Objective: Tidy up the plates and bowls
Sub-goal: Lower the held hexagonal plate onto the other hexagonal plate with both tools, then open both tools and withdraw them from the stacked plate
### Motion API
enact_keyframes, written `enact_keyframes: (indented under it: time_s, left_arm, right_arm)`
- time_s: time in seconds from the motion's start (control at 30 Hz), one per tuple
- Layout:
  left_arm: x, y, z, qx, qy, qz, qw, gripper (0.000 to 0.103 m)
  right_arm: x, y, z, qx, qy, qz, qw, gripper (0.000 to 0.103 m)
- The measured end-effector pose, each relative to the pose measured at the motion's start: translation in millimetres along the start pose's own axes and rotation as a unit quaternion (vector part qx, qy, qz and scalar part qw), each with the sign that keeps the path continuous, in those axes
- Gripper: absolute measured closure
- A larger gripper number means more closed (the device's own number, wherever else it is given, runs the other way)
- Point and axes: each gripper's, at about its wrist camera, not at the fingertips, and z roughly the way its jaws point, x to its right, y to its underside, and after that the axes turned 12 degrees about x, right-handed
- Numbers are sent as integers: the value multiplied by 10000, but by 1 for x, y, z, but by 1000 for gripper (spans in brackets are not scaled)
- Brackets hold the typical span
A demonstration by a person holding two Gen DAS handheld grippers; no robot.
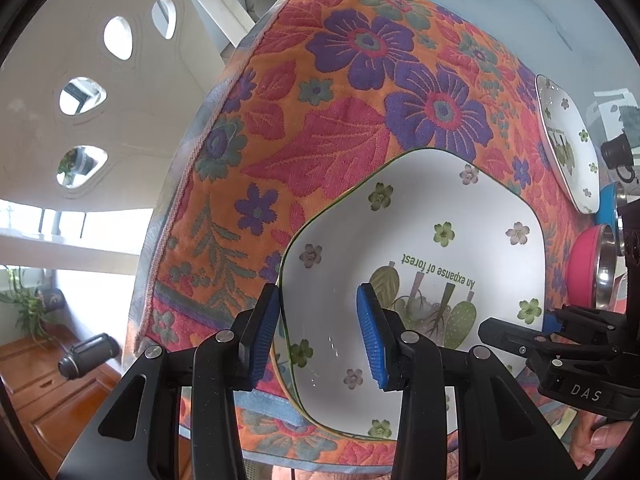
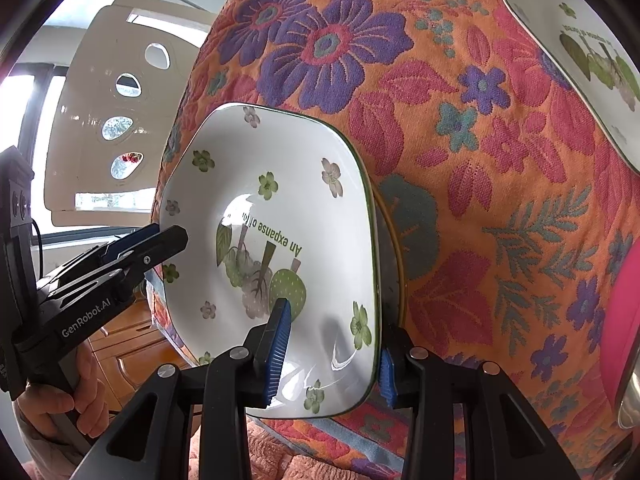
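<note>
A white square plate with green flowers and the words "An expanse of forest" (image 1: 420,248) lies near the table's front edge; it also shows in the right wrist view (image 2: 280,200). My left gripper (image 1: 318,332) straddles its left rim, one blue pad outside and one inside, with a gap showing. My right gripper (image 2: 330,354) straddles its right rim the same way, and it shows in the left wrist view (image 1: 552,320). A second matching plate (image 1: 568,140) lies farther right on the cloth, also in the right wrist view (image 2: 580,52).
A floral orange tablecloth (image 1: 340,128) covers the table. A pink bowl with a steel inside (image 1: 592,268) stands at the right, also in the right wrist view (image 2: 624,332). A white chair back with holes (image 2: 120,120) stands beyond the table's left edge.
</note>
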Motion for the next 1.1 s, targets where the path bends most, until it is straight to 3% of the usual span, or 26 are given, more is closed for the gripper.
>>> enact_keyframes:
  time_s: [0.7,1.1]
  left_arm:
    - [-1,2,-1,-62,-103,-43,9999,67]
    - [-8,5,2,-190,-178,-183,9995,66]
  right_arm:
    - [-3,11,1,-269,-75,52,9996,65]
    - [5,10,-17,-130,-146,147,9997,65]
